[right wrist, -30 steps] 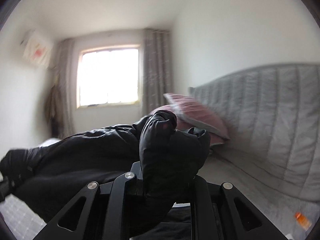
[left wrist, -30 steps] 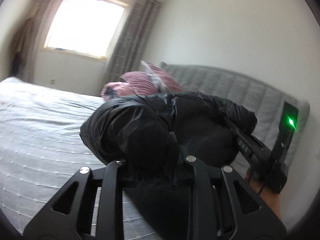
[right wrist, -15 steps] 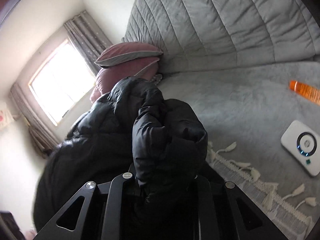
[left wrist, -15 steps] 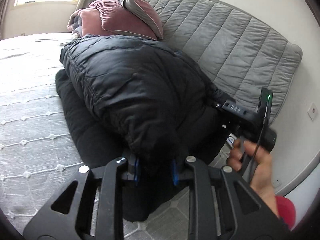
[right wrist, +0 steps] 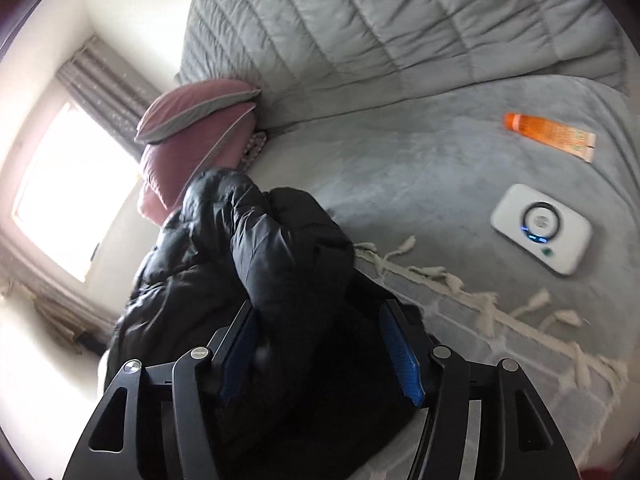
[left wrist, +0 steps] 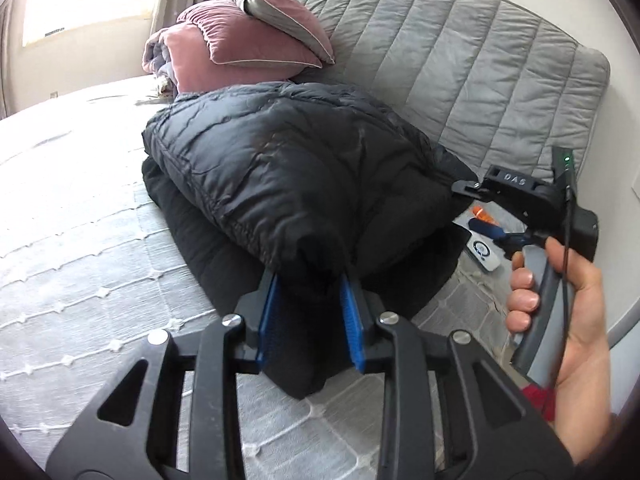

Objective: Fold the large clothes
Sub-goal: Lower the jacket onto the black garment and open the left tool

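We see the black puffer jacket (left wrist: pixel 304 168) folded double on the bed (left wrist: pixel 80 240), its far edge near the pink pillows (left wrist: pixel 248 40) at twelve o'clock. Open bedspread lies at nine o'clock. Our left tongs (left wrist: pixel 310 316) are opening, blue pads still against a fold of jacket. Our right tongs (right wrist: pixel 320 356) are opening wide, jacket between the pads, the right pad clear of it. "DAS" reads on the right tool. At three o'clock lie a white device (right wrist: pixel 542 228) and an orange tube (right wrist: pixel 550 134).
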Available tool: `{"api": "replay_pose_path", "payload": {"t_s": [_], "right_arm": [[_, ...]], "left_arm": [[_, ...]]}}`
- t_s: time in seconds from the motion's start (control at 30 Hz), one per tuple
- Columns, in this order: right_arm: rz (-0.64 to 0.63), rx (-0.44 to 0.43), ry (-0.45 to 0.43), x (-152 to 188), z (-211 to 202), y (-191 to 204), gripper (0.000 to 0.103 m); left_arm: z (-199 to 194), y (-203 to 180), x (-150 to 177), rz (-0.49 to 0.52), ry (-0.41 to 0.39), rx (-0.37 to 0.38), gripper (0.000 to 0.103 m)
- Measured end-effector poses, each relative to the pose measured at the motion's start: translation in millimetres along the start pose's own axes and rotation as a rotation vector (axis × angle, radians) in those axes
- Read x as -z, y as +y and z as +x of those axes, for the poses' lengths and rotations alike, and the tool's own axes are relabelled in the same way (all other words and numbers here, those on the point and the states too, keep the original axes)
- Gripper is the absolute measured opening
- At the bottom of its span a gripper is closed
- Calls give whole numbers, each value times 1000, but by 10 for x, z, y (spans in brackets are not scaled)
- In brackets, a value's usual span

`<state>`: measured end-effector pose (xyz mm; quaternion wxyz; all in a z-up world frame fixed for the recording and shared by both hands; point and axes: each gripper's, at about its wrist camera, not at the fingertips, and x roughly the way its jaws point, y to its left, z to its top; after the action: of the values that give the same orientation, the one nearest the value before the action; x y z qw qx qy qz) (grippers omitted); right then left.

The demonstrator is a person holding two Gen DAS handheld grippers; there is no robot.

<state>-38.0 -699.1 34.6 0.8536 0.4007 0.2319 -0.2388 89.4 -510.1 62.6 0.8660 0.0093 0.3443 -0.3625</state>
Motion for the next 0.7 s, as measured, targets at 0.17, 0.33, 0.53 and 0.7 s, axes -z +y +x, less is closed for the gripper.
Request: {"api": "replay_pose_path", "payload": {"t_s": [0.17,0.33,0.53,0.7], "right_arm": [[-20,42,-31,118,-375,110,62],[-22,32,-30,367,-676,297,62],[-113,-1,-90,1031,-1271,735,68],[-250,24,-166,1712,-1915,999,81]], "left_arm": [[-383,-41,-10,38,-31,-31,32],[-843,12,27,48,-52,-58,38],[-1485,167,225,47,-120,-98,72],[-1954,278,515,41,-131,-98,83]]}}
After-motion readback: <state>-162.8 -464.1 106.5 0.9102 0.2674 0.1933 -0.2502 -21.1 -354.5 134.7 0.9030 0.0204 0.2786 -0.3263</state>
